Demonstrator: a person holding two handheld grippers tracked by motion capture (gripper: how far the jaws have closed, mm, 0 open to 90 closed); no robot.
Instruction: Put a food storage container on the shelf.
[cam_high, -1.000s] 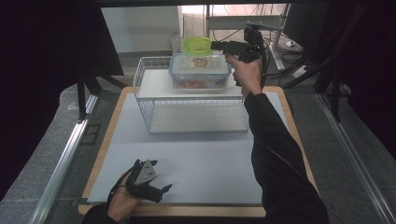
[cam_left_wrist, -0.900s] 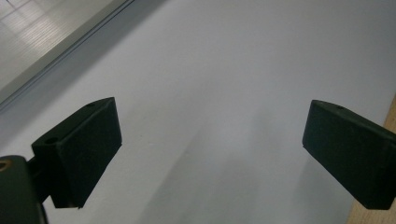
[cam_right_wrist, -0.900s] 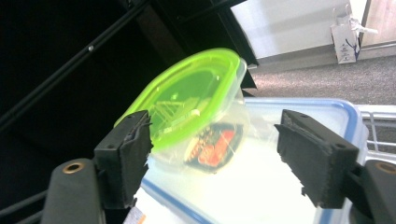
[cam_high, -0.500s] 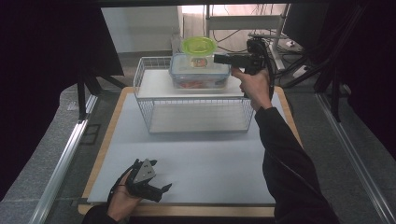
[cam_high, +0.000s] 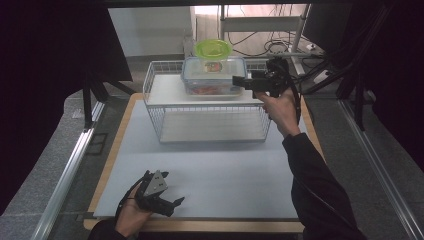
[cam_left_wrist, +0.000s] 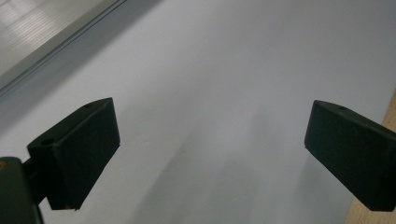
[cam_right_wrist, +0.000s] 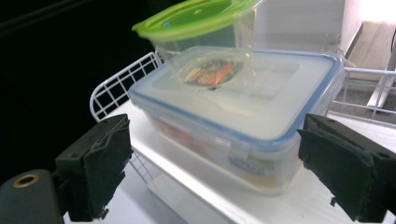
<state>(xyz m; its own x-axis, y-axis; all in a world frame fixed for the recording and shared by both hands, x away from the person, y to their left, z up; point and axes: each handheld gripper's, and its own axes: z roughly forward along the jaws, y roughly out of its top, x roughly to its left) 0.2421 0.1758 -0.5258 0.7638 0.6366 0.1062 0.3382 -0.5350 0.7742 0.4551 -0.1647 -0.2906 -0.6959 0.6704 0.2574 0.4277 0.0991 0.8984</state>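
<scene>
A clear rectangular box with a blue-rimmed lid (cam_high: 212, 75) (cam_right_wrist: 233, 107) sits on the top shelf of a white wire rack (cam_high: 210, 120). A round clear tub with a green lid (cam_high: 213, 50) (cam_right_wrist: 201, 18) stands on top of that box. My right gripper (cam_high: 240, 81) (cam_right_wrist: 219, 158) hovers level at the box's right end and points left at it. Its jaws have just been opening and stand open, with the pads off the box and nothing held. My left gripper (cam_high: 175, 202) (cam_left_wrist: 210, 144) rests low over the mat at the front left, open and empty.
The rack stands at the back of a pale grey mat (cam_high: 215, 170) on a wood-edged board. An aluminium rail (cam_high: 65, 175) runs along the left side. Cables and a metal stand (cam_high: 260, 30) lie behind the rack, and dark curtains hang on both sides.
My right gripper has drawn back from the green-lidded tub, moving right and down to the box's right end, with its jaws wider. The tub stays on the box. The left gripper has not moved.
</scene>
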